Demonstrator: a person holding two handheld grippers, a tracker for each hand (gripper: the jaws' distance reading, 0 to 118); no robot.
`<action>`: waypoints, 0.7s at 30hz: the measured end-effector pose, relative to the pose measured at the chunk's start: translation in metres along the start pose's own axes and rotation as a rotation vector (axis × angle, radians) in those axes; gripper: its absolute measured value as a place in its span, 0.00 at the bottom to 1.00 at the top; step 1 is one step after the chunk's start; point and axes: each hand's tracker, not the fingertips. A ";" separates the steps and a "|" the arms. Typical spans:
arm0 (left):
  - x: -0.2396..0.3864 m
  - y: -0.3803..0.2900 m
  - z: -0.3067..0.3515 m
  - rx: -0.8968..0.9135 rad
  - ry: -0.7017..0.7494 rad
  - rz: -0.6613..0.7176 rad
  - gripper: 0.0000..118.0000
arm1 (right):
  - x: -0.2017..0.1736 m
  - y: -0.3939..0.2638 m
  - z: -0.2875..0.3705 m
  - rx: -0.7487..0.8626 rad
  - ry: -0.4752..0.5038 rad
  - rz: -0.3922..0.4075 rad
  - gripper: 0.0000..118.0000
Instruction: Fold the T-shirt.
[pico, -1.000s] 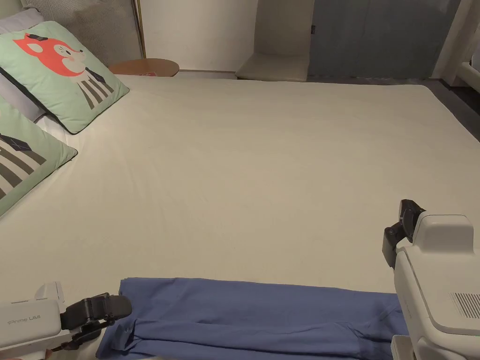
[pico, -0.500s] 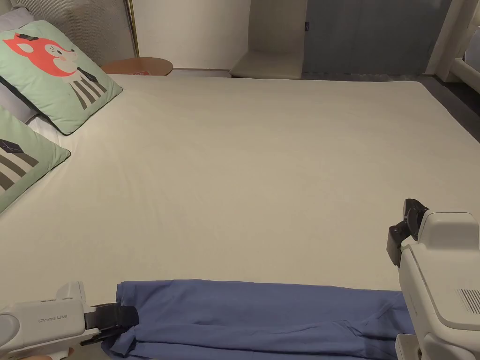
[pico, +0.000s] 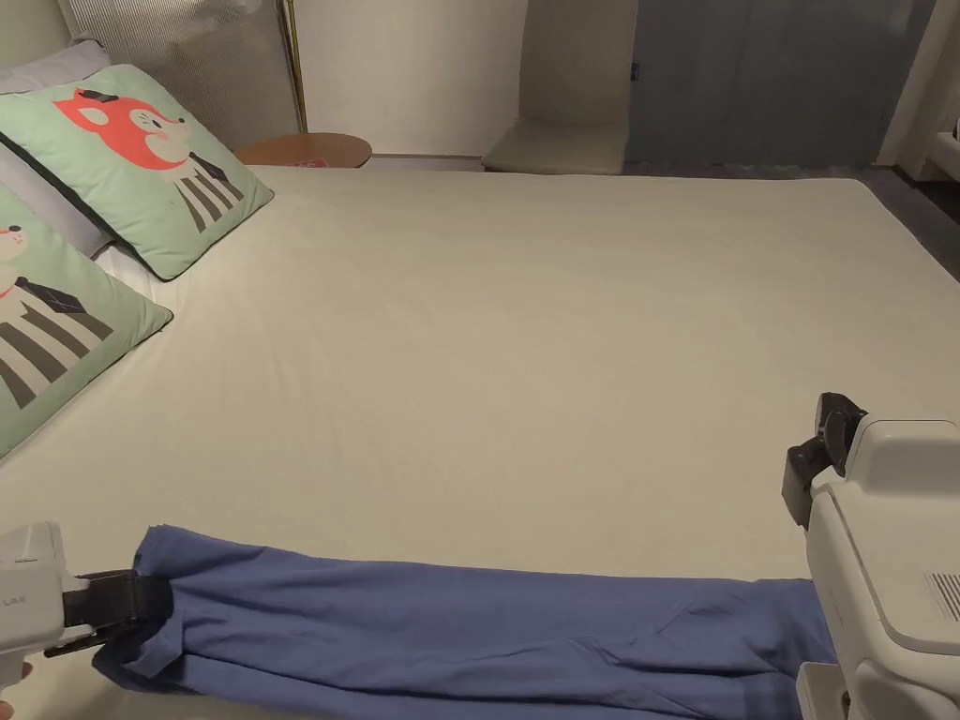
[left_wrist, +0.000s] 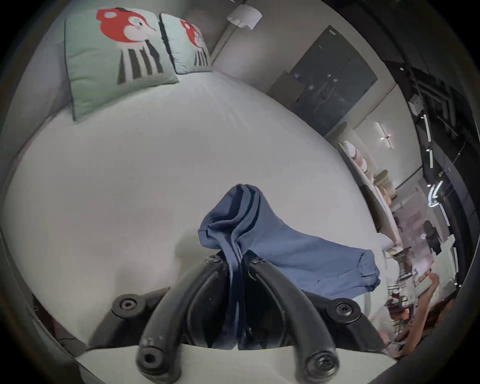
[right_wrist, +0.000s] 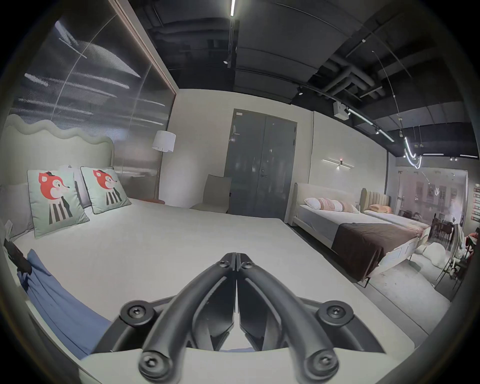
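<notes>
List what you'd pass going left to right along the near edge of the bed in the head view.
left gripper, shut on the shirt's end → blue T-shirt, stretched in a long band on the bed → right gripper, its fingers shut on nothing.

The T-shirt (pico: 469, 628) is plain medium blue, unpatterned, lying at six o'clock in the head view on a cream bed sheet (pico: 525, 337). The left gripper (pico: 141, 600) at eight o'clock has black jaws on a white body; the right gripper (right_wrist: 236, 259) shows matte black jaws, and its housing at four o'clock in the head view is white. At ten o'clock, two pillows (pico: 155, 169) are mint green with dark piping, each printed with an orange-red fox above black-and-white stripes. A round side table (pico: 305, 148) at eleven o'clock is brown; the double door (right_wrist: 261, 166) is dark grey-blue.
</notes>
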 end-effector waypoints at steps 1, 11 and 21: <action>0.005 0.000 0.001 -0.009 0.031 -0.025 0.04 | 0.000 0.000 0.001 0.000 0.003 0.000 0.01; 0.148 -0.025 -0.042 -0.098 -0.080 -0.160 0.04 | 0.013 0.000 0.014 0.010 0.012 -0.009 0.01; 0.254 -0.069 -0.121 -0.212 -0.146 -0.280 0.04 | 0.040 0.000 0.020 0.011 -0.038 -0.004 0.01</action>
